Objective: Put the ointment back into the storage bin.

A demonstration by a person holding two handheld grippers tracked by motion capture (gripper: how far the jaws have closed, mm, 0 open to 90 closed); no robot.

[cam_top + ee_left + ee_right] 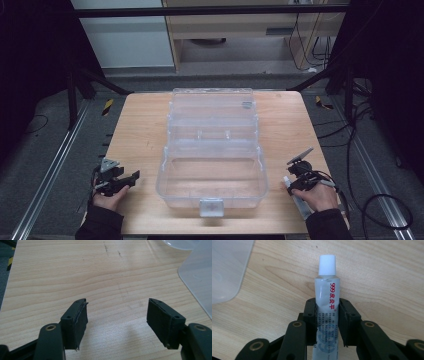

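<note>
Right gripper view: my right tool (327, 320) pinches the tube (327, 302), cap at 12 o'clock, ready for the open box (212, 150) mid-bench, while my left tool (122, 320) waits, jaws wide.

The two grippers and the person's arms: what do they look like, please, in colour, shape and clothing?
Both grippers, the left gripper and the right gripper, are black, with linked bars joined by brass-coloured rivets. Each jaw ends in a flat black pad; this one looks frayed at its edge. Each carries a grey three-cornered plate on top. A dark cable trails from the right one. The sleeves are dark.
</note>
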